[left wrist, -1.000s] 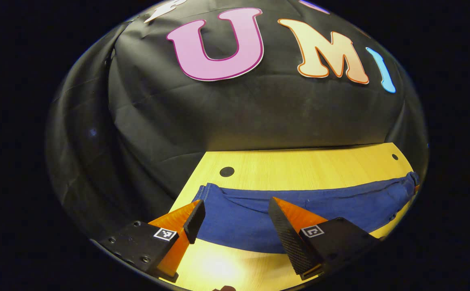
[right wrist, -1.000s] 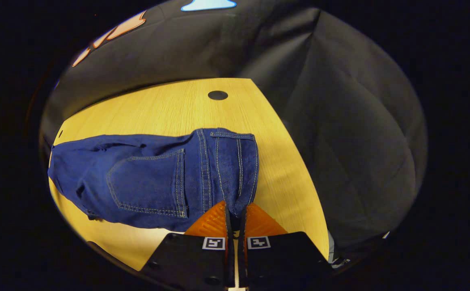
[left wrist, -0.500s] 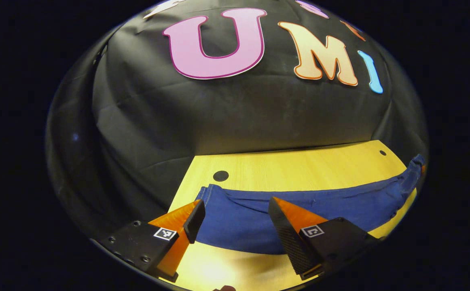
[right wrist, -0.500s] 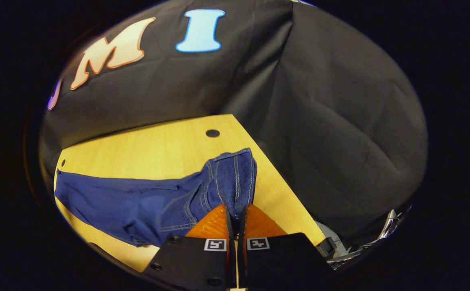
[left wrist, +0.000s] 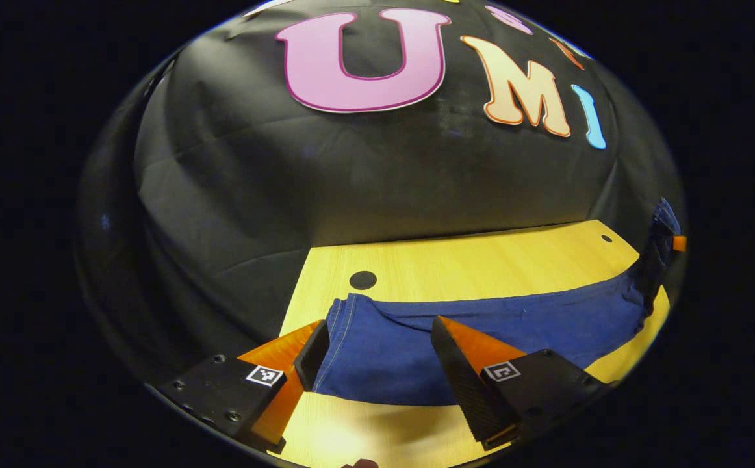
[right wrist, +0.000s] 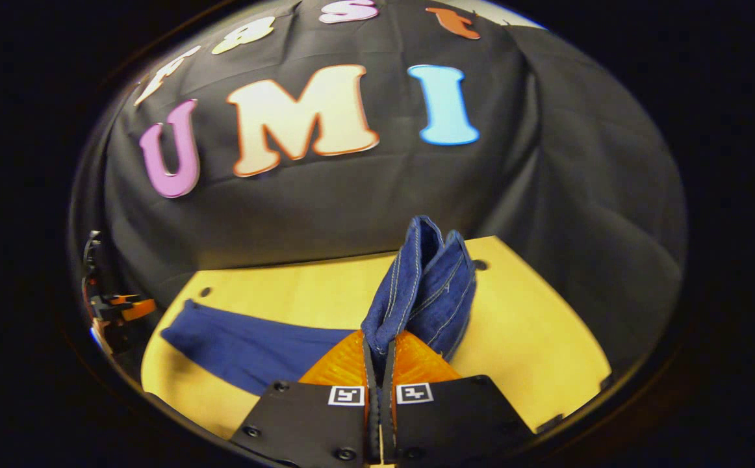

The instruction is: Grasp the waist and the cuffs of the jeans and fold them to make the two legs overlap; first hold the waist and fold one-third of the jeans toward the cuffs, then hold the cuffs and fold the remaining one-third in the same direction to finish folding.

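Item: dark blue denim jeans (left wrist: 481, 325) with pale contrast stitching, laid lengthwise on a light yellow wood-grain table (left wrist: 481, 266) with small round dark holes near its far corners. Long axis runs across the table, side to side in the left gripper view; cuff end (left wrist: 345, 312) lies flat near the left gripper (left wrist: 377, 348), waist end (right wrist: 426, 286) points upward, raised off the tabletop in the right gripper (right wrist: 379, 351). Left gripper fingers stand wide apart, low over the cuff end with denim seen between them; contact with the cloth cannot be told. Right gripper fingers are pressed together on the bunched waistband, which rises upright as two doubled folds. Obscured: pockets and fly hidden in the folds; the jeans' middle stretch is covered by the right gripper's body in the right gripper view; waist end small and distorted at the rim of the left gripper view.
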